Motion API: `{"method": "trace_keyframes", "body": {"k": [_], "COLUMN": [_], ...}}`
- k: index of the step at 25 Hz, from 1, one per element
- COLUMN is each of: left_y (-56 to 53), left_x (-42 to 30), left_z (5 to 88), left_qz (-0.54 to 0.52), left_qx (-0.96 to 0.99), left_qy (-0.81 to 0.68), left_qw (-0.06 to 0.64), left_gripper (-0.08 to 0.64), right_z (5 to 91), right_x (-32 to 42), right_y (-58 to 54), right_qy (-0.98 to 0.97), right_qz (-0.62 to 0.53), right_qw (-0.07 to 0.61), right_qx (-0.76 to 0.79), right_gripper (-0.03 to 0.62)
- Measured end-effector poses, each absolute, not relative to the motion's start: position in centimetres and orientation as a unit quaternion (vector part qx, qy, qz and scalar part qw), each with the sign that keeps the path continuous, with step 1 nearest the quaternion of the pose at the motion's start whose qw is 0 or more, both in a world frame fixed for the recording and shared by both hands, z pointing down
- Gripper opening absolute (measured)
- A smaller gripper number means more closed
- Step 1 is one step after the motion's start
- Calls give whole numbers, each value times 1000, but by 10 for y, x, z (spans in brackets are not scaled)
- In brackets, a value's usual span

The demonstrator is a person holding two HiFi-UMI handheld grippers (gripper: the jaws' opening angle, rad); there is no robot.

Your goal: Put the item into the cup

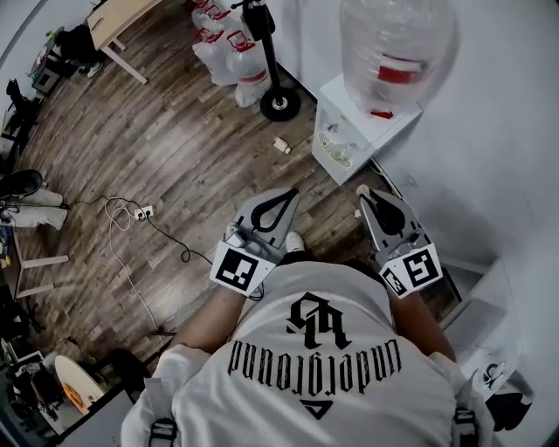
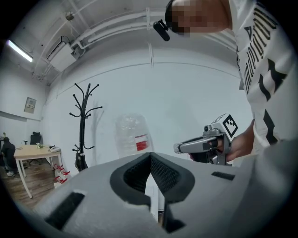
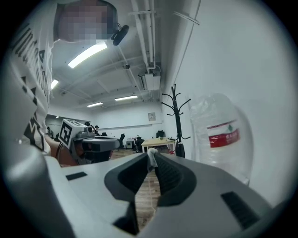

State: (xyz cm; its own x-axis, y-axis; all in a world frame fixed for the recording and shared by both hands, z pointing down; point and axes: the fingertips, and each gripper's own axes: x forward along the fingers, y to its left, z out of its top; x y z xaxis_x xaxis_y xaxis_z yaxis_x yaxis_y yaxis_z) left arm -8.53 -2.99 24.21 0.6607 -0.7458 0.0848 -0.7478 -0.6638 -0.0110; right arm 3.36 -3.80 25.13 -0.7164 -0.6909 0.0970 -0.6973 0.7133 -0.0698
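Observation:
I stand over a wood floor with a gripper in each hand, both held out at waist height. My right gripper (image 1: pixel 363 194) (image 3: pixel 152 157) is shut on a small white item (image 3: pixel 151 159), which is pinched at the very tips. In the head view the item (image 1: pixel 362 189) is a pale speck at the jaw ends. My left gripper (image 1: pixel 288 195) (image 2: pixel 150 156) is shut, its tips meeting with nothing between them. Each gripper shows in the other's view: the right gripper (image 2: pixel 205 145) and the left gripper (image 3: pixel 88 143). No cup shows in any view.
A white water dispenser (image 1: pixel 349 131) with a large clear bottle (image 1: pixel 397 48) stands ahead by the wall on the right. A coat stand's base (image 1: pixel 279 105), several water jugs (image 1: pixel 231 52), a cable with a power strip (image 1: pixel 140 212) and a wooden table (image 1: pixel 118 22) lie further off.

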Motion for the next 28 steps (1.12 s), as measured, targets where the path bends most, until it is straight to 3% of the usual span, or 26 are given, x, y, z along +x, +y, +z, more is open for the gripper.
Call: {"method": "trace_keyframes", "body": {"k": [9,28], "left_y": [-57,-160], "left_x": [-109,-85], "left_z": [273,388], "left_qz": [50,109], "left_qx": [912,898], "left_qy": [-404,-409], "left_qw": [47,120], "left_gripper": [6,6], "right_z": [282,443], "right_x": [5,40], "right_y": [-66,-196], "right_qy": [-920,-908], "right_qz": [65,110], "right_qw": [60,155], "right_qx": [381,373], "right_gripper": [54,55]}}
